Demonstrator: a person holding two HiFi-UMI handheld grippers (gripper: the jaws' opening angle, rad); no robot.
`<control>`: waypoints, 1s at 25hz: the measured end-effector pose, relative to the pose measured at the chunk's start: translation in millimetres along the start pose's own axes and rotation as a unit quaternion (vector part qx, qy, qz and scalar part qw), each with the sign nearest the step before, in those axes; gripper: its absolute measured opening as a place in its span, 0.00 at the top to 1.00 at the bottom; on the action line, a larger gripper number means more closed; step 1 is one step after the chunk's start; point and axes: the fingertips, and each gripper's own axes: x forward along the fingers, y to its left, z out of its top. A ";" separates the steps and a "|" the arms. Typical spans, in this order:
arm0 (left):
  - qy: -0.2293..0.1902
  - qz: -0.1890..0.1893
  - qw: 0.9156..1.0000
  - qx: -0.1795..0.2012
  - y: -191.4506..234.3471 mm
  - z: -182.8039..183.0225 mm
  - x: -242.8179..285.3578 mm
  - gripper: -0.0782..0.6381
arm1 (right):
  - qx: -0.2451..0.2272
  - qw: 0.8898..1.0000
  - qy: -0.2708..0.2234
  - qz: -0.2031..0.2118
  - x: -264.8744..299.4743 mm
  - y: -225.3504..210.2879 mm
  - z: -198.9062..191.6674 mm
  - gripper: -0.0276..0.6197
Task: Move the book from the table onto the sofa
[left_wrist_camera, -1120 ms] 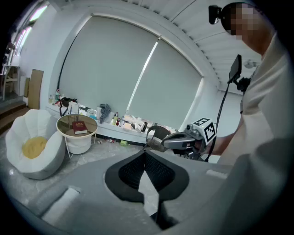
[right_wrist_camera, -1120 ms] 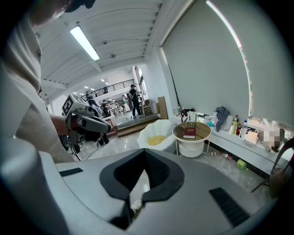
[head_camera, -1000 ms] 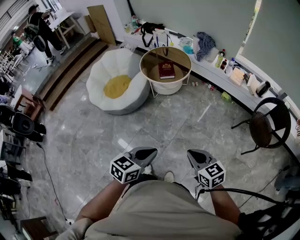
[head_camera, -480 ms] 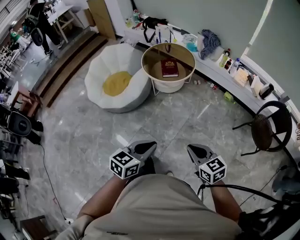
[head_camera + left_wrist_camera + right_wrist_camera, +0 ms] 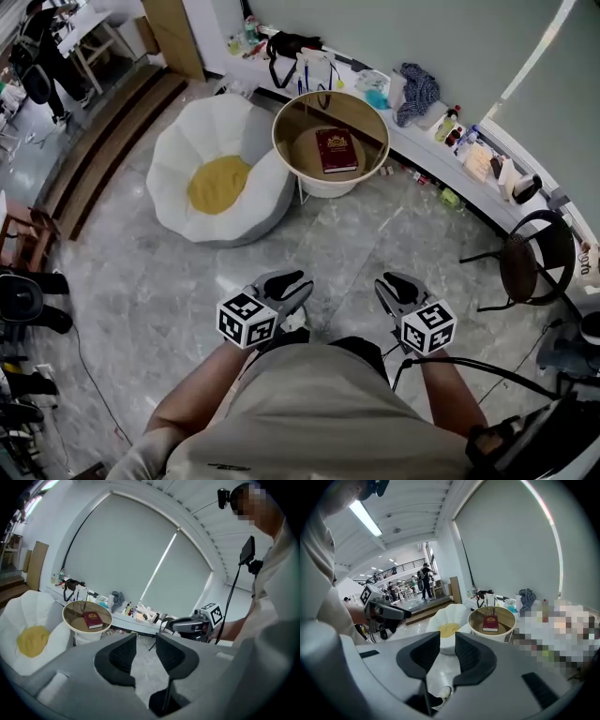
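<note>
A dark red book [image 5: 336,150] lies flat on a round table [image 5: 281,122] with a wooden rim, far ahead of me. Left of the table sits the white petal-shaped sofa [image 5: 178,155] with a yellow cushion [image 5: 217,183]. My left gripper [image 5: 291,284] and right gripper [image 5: 392,286] are held side by side in front of my body, well short of the table. Both sets of jaws are opening with nothing between them. The book [image 5: 92,619] appears small in the left gripper view and again as the book [image 5: 491,623] in the right gripper view.
A curved ledge [image 5: 441,155] under the window carries bottles, a black bag [image 5: 291,45] and a blue cloth [image 5: 417,92]. A black round chair [image 5: 530,262] stands at the right. Wooden steps [image 5: 103,141] run along the left. Grey tiled floor lies between me and the table.
The table and sofa have come nearer and shifted left as I walked forward. Both grippers' jaws, shut before, now stand apart.
</note>
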 end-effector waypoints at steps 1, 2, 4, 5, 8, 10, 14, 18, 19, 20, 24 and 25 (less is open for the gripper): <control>0.005 -0.005 1.000 0.000 15.8 4.0 0.1 0.73 | 0.001 1.000 -0.001 -0.006 14.5 -2.8 9.2 0.79; 0.010 -0.010 1.000 -0.003 30.1 7.4 1.1 0.72 | 0.003 1.000 0.001 -0.011 26.9 -5.2 17.1 0.79; 0.014 -0.016 1.000 -0.014 55.3 13.7 4.2 0.70 | 0.006 1.000 0.008 -0.017 46.8 -8.7 29.5 0.79; 0.013 -0.016 1.000 -0.021 66.7 16.9 6.0 0.70 | 0.007 1.000 0.012 -0.018 55.9 -10.7 34.3 0.79; 0.005 -0.012 0.999 -0.037 99.6 28.7 17.4 0.69 | 0.010 0.999 0.024 -0.020 84.1 -27.7 46.2 0.79; 0.004 -0.008 0.999 -0.051 120.3 36.2 31.2 0.68 | 0.013 0.999 0.029 -0.021 103.1 -46.6 54.7 0.79; 0.019 0.001 0.998 -0.063 163.2 49.2 64.2 0.67 | 0.021 0.999 0.038 -0.013 152.7 -94.7 67.8 0.79; 0.044 0.013 0.996 -0.083 214.5 62.2 105.4 0.66 | 0.043 0.998 0.046 -0.003 216.1 -160.2 78.7 0.75; 0.053 0.016 0.995 -0.089 227.5 64.8 117.1 0.65 | 0.055 0.997 0.048 -0.002 231.9 -178.1 80.7 0.74; 0.061 0.018 0.993 -0.095 240.8 68.3 129.0 0.65 | 0.067 0.997 0.050 -0.001 247.8 -195.9 83.1 0.73; 0.083 0.032 0.989 -0.120 299.1 83.1 183.5 0.63 | 0.090 0.993 0.072 0.007 315.8 -265.3 89.3 0.69; 0.087 0.035 0.988 -0.127 314.1 84.5 199.6 0.62 | 0.092 0.993 0.080 0.008 332.8 -282.9 87.4 0.69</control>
